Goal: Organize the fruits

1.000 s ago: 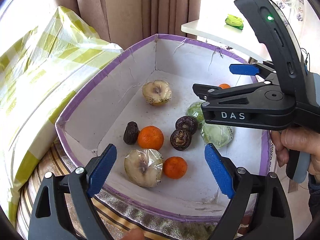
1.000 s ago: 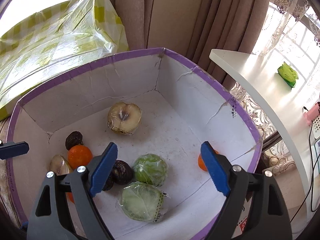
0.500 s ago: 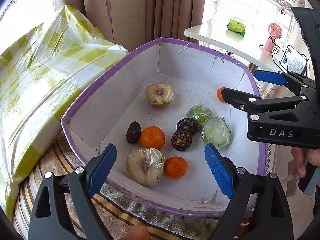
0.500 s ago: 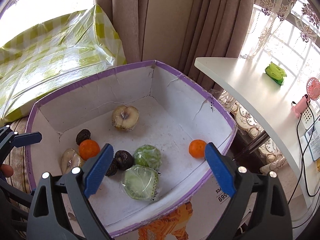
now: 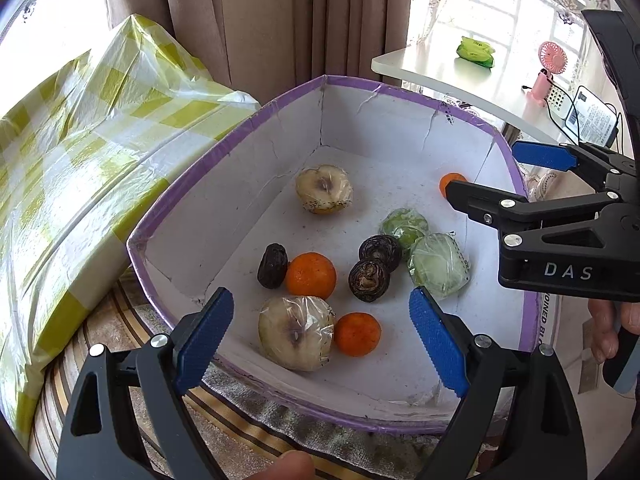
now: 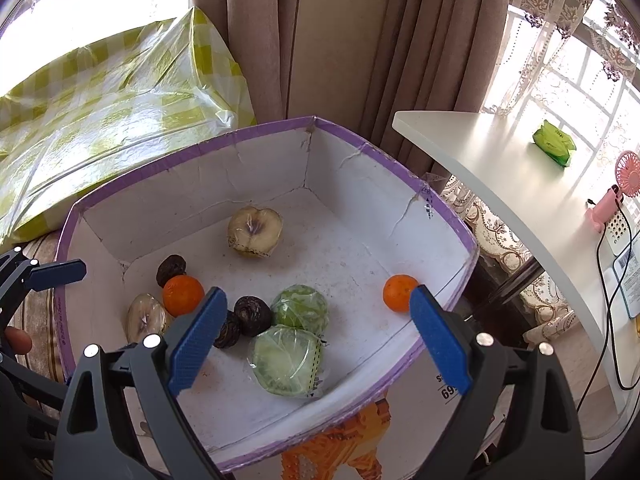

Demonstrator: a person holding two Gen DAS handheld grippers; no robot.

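Observation:
A white box with a purple rim (image 5: 224,136) (image 6: 360,148) holds the fruit. Inside lie two wrapped apple halves (image 5: 296,332) (image 5: 324,189), three oranges (image 5: 311,275) (image 5: 357,334) (image 5: 450,182), three dark wrinkled fruits (image 5: 273,265) (image 5: 369,280) (image 5: 380,251) and two wrapped green cabbages (image 5: 438,264) (image 5: 404,226). My left gripper (image 5: 318,336) is open and empty above the box's near edge. My right gripper (image 6: 316,340) is open and empty, held above the cabbages (image 6: 286,362) (image 6: 301,311); it also shows in the left wrist view (image 5: 496,180).
A yellow-checked plastic-covered bundle (image 5: 80,152) lies left of the box. A white table (image 6: 520,184) at the right carries a green packet (image 6: 554,147), a pink fan (image 6: 624,184) and cables. Brown curtains (image 6: 320,40) hang behind. A striped cloth (image 5: 120,320) lies under the box.
Both grippers have pulled back and up from the box, so more of the box and room shows. The right gripper has drawn away to the right. Fruit has not moved.

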